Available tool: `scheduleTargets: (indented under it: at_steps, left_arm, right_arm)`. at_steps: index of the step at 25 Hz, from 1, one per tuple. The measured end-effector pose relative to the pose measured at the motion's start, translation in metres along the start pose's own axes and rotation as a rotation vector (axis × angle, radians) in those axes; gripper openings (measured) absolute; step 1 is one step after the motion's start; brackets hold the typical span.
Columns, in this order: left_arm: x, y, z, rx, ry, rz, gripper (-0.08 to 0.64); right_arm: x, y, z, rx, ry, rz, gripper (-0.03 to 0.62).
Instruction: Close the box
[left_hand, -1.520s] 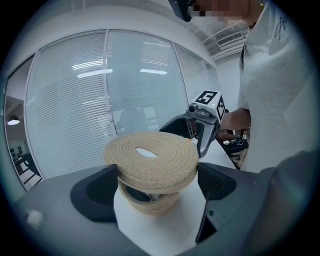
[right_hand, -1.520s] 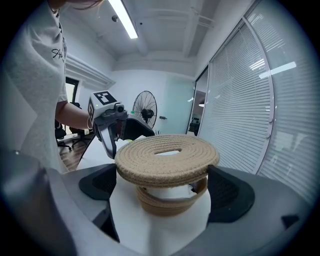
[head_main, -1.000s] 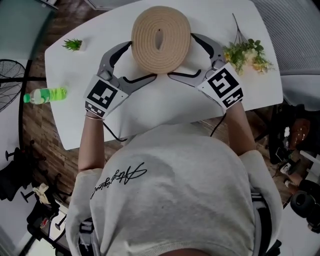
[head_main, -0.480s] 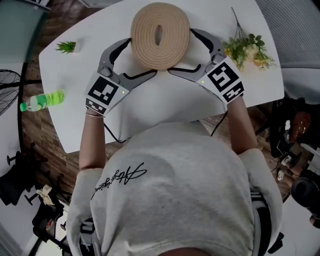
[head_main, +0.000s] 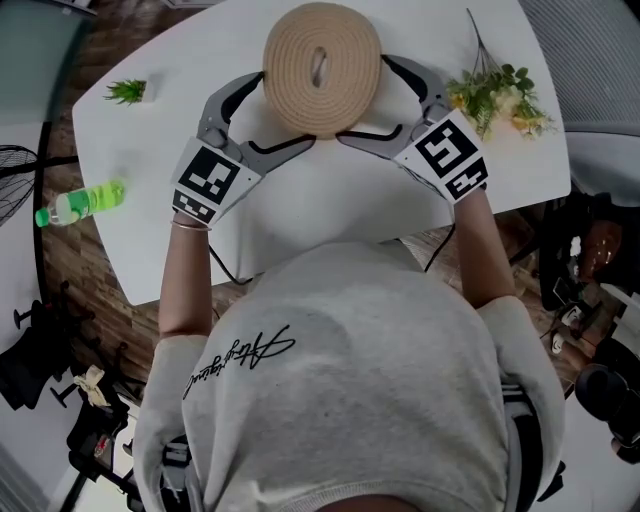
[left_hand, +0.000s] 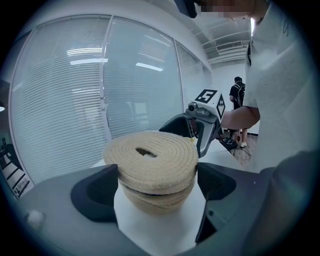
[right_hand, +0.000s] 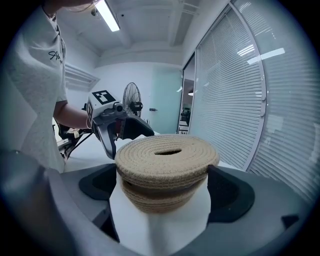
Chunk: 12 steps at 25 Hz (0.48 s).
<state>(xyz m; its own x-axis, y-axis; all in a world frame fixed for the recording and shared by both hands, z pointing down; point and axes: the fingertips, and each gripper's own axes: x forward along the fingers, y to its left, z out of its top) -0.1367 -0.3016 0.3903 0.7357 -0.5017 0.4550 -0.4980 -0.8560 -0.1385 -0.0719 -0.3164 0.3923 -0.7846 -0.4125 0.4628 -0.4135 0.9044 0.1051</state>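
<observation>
head view, lid: round rope lid (head_main: 322, 68) sits at the far side of the table (head_main: 300, 215). It hides the box from above.
head view, grippers: my left gripper (head_main: 283, 110) and right gripper (head_main: 362, 100) reach in from opposite sides, with their jaws wrapped round the lid rim.
head view, clutter: bottle (head_main: 80, 202) is well off to the left and flowers (head_main: 497, 98) lie near the right gripper. Neither is in the way.
left gripper view, jaws: clamped on the lid (left_hand: 150, 155), with the rim touching both pads.
left gripper view, box: box (left_hand: 159, 194) stands on the table directly under the lid. A thin dark seam runs between the two along the front.
right gripper view, jaws: same here, closed onto the lid (right_hand: 167, 152) with both pads in contact.
right gripper view, seam: the lid overhangs the box (right_hand: 160, 199) all round. A small gap shows at the left, so the lid may be slightly tilted, but I can't be sure.
done: the lid is over the box, centred, and looks down or very nearly down.
left: my read is to press it level until the seam closes, then open both jaws and back away.
risk: pulling off unevenly could drag the lid askew.
</observation>
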Motion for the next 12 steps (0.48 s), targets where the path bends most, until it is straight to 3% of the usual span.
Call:
scheduleTargets:
  at_steps: [12]
  left_arm:
    - [0.004, -0.0044, -0.0062, 0.012, 0.016, -0.01, 0.491]
  right_arm:
    - [0.0017, 0.0027, -0.0105, 0.024, 0.017, 0.0, 0.569]
